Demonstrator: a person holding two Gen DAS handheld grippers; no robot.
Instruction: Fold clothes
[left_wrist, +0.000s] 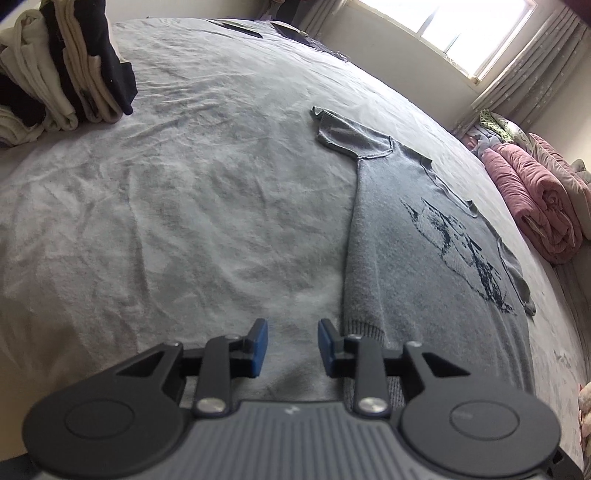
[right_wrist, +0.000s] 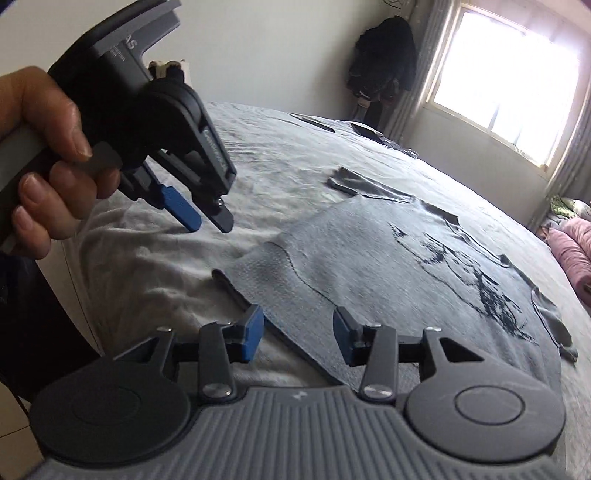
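Right gripper (right_wrist: 298, 338): jaws parted, nothing pinched; hovers over the near hem edge of the sweater (right_wrist: 388, 266).
Left gripper (left_wrist: 292, 345): jaws apart, empty; sits just off the sweater's left side edge, over bare bed sheet (left_wrist: 184, 206). Seen from the right wrist view too (right_wrist: 210, 218), held by a hand (right_wrist: 48, 155).
Sweater: grey knit, dark print up, spread flat toward the bed's right side; one sleeve (left_wrist: 340, 133) laid out toward the far edge.
Done: garment looks flattened, maybe one side fold started; folded stack (left_wrist: 62, 74) at far-left corner suggests earlier items finished.
Left: sleeve and body folds, then stacking, by my read.
Hidden: near hem cut off by gripper bodies; right sleeve hard to make out; window glare washes out the far edge.
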